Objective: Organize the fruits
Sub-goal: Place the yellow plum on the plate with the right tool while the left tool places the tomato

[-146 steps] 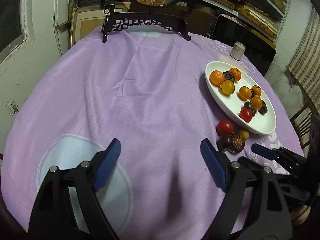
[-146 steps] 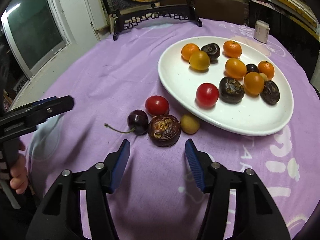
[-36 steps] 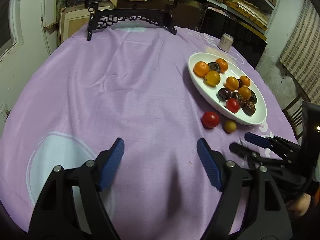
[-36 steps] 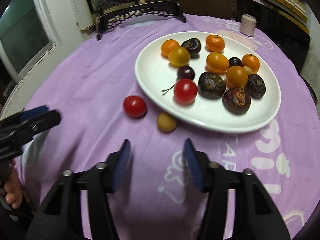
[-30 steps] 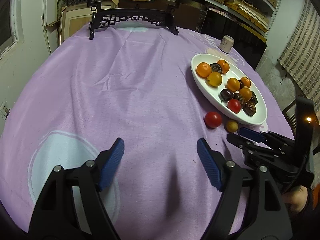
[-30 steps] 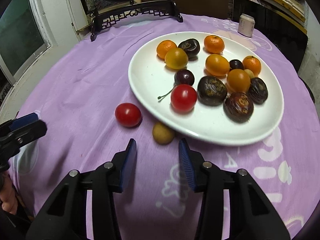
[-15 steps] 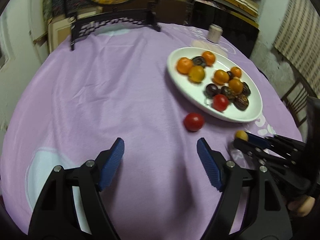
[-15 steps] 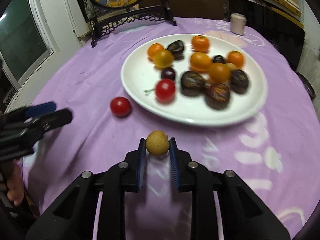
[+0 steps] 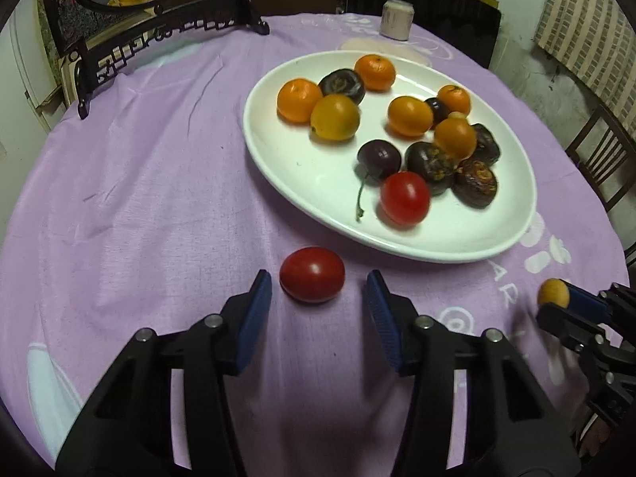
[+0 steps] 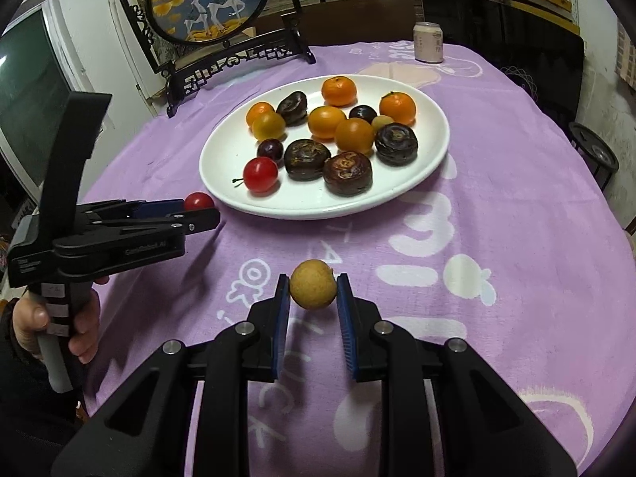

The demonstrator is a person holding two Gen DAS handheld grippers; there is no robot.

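The right gripper [image 10: 313,292], which a second ago stood open before the small tan fruit [image 10: 313,284], now pinches it clear of the purple cloth [image 10: 497,206], short of the white plate [image 10: 431,159]. The left gripper [image 9: 318,290] has closed in, jaws wide around the red tomato [image 9: 312,274], the last loose fruit.

a small round tan fruit [image 10: 312,284] is pinched between the blue fingers [image 10: 281,310], held clear above the purple table [image 10: 497,214]. a red tomato [image 9: 312,274] lies on the cloth just beside the white plate [image 9: 310,175], which holds oranges, dark fruits, a cherry and another tomato.
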